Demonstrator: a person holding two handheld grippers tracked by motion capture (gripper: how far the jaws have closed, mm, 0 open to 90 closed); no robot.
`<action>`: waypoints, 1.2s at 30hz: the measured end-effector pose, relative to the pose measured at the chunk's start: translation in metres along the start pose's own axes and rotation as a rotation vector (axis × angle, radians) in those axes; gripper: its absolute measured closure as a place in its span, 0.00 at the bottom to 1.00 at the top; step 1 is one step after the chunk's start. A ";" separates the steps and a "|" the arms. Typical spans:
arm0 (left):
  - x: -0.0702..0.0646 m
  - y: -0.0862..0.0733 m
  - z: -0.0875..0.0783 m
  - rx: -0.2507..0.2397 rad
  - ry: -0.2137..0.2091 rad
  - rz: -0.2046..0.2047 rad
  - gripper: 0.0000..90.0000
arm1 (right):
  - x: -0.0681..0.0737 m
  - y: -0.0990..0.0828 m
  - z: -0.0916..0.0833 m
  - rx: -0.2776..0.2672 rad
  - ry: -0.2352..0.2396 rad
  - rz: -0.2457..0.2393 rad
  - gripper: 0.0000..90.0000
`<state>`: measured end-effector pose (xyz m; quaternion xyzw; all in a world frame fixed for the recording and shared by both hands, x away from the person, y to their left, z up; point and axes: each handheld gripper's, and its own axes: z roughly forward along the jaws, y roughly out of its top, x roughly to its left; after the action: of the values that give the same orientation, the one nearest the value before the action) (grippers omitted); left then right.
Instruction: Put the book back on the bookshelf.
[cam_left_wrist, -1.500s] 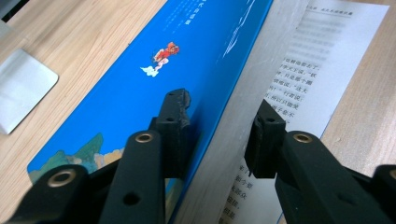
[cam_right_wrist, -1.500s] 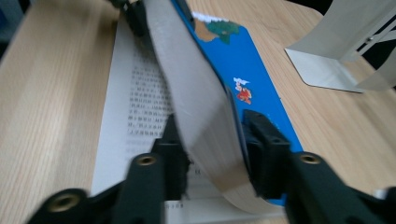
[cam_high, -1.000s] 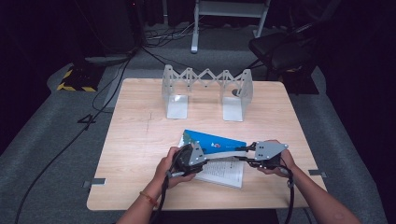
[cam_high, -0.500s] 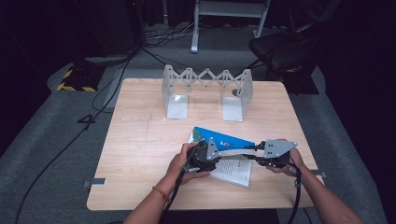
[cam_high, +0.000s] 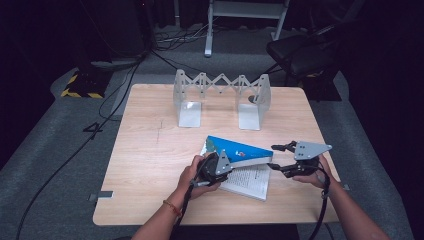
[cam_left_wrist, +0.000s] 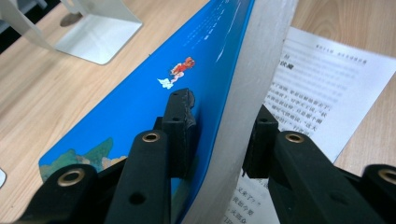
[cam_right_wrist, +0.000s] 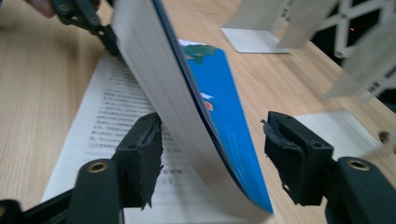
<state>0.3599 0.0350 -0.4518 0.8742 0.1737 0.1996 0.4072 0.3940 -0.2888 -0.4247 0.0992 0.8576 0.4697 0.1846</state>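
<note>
I am looking down on a pale wooden table (cam_high: 150, 165) where a person is working a blue-covered book (cam_high: 235, 149) with a gripper in each hand. The left gripper (cam_left_wrist: 219, 135) is pinching the lifted part of the book: one black jaw is pressing on the blue cover and the other on the far side of the thick block of pages, so the raised stack is standing tilted between them. To the right of those jaws, a printed page (cam_left_wrist: 322, 88) is lying flat on the table. Ahead and to the left of the left gripper, a metal bookend base (cam_left_wrist: 98, 39) is resting on the wood. The right gripper (cam_right_wrist: 212, 161) is sitting at the book's other end with its jaws spread; they have just been opening, and the lifted pages and cover are passing between them, with the right-hand pad clear of the cover and the left-hand one just beside the page edges. Beyond both grippers, toward the far side of the table, an expandable metal book rack (cam_high: 222, 97) is standing upright, well apart from the book.
</note>
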 end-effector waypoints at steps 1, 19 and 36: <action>0.001 0.000 -0.001 -0.007 -0.001 -0.004 0.77 | -0.006 -0.004 -0.004 -0.012 -0.022 0.030 0.42; 0.022 -0.007 -0.018 -0.148 -0.060 -0.135 0.78 | -0.035 -0.059 0.039 0.181 -0.041 0.256 0.46; 0.026 -0.005 -0.037 -0.307 -0.155 -0.230 0.79 | -0.018 -0.002 0.004 -0.176 -0.037 0.196 0.66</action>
<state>0.3633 0.0736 -0.4288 0.7890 0.2078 0.1081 0.5680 0.4122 -0.2929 -0.4248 0.1747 0.7958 0.5568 0.1618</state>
